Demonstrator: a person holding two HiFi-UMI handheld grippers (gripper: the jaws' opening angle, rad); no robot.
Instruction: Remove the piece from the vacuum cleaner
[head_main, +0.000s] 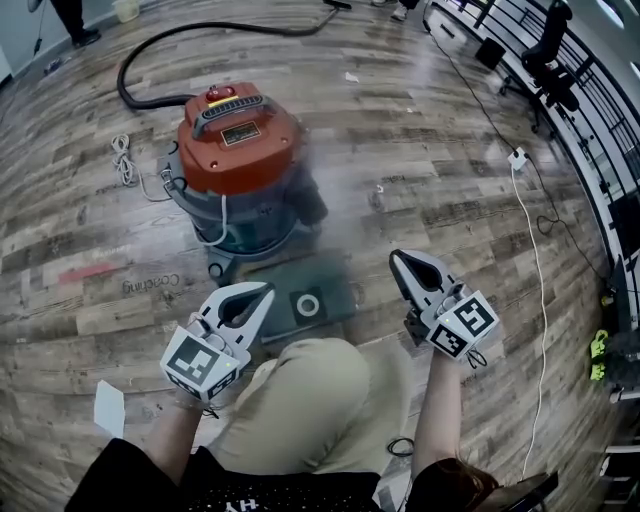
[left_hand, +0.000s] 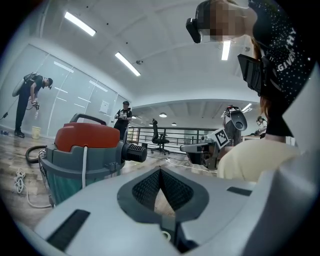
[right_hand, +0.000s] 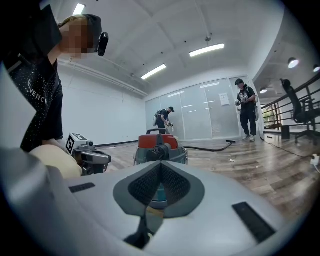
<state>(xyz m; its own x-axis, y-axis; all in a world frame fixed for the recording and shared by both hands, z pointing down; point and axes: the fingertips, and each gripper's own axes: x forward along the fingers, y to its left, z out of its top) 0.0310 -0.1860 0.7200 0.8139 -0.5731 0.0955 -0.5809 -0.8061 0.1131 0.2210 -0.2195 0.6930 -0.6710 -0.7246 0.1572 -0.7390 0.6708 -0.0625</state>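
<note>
Grey jaws of the left gripper (head_main: 266, 290) are seen pressed together with nothing between them, and those of the right gripper (head_main: 396, 260) are likewise closed and empty. Both are held low over a wooden floor (head_main: 450, 180), either side of a dark flat pad (head_main: 322, 275) marked with a white ring. The pad is laid at the foot of the vacuum cleaner (head_main: 240, 150), which is stood just ahead. A black ribbed stub (left_hand: 134, 152) is fitted to its grey drum, turned toward the grippers. A black hose (head_main: 170, 45) is laid on the floor behind.
</note>
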